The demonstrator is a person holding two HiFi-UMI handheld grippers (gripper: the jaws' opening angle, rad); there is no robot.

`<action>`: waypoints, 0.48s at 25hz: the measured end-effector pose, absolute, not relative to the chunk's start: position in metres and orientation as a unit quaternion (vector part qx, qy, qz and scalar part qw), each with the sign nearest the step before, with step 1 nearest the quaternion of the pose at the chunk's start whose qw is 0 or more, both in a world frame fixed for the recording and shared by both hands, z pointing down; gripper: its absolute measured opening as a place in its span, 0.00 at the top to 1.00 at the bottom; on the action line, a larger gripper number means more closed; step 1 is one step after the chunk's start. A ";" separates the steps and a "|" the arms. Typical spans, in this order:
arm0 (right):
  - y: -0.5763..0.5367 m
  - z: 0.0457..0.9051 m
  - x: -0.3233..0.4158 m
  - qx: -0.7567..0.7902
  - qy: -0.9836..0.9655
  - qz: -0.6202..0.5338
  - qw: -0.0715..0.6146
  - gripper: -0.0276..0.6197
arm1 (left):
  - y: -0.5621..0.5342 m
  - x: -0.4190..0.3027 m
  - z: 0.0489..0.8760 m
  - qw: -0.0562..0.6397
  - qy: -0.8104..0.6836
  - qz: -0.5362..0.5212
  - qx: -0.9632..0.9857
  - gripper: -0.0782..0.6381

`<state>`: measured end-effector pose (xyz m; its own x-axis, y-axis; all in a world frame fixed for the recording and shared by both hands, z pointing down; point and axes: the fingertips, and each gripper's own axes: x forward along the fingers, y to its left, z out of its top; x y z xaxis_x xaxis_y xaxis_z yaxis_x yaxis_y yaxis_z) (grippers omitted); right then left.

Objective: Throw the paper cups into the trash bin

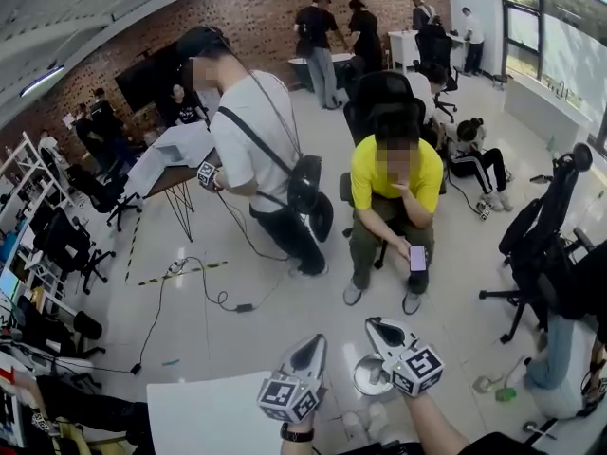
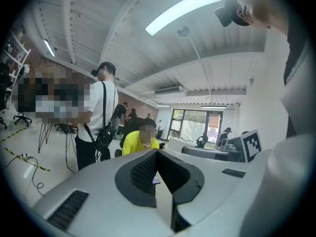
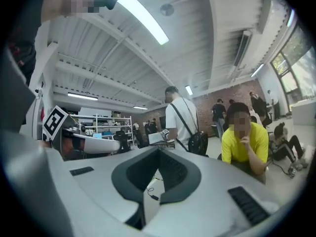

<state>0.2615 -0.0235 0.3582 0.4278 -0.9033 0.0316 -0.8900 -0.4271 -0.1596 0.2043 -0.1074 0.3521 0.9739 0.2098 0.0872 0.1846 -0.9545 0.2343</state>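
Observation:
Both grippers are held up and point level into the room. In the head view my left gripper and right gripper rise side by side from the bottom edge, each with its marker cube. Each pair of jaws stands closed to a point with nothing between them, which shows too in the left gripper view and the right gripper view. Below them on the floor is a round grey trash bin, partly hidden by the right gripper. Small pale cup-like shapes lie near it, too blurred to tell for sure.
A seated person in a yellow shirt faces me just ahead. A person in a white shirt stands to the left. A white table is at the bottom left, a black office chair at the right, and cables cross the floor.

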 end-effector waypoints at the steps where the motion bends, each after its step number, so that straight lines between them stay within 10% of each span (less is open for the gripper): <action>1: -0.021 0.347 0.260 -0.843 0.533 -0.044 0.060 0.95 | -0.105 0.203 0.343 0.109 0.103 0.048 0.988 0.89; 12: -0.029 0.268 0.252 -0.841 0.541 0.012 0.029 0.96 | -0.108 0.201 0.293 0.073 0.094 0.008 0.993 0.89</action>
<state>0.2517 -0.0294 0.2680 0.4151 -0.9083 -0.0520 -0.9097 -0.4138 -0.0350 0.2007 -0.1085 0.2929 0.9822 0.1878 0.0030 0.1854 -0.9718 0.1460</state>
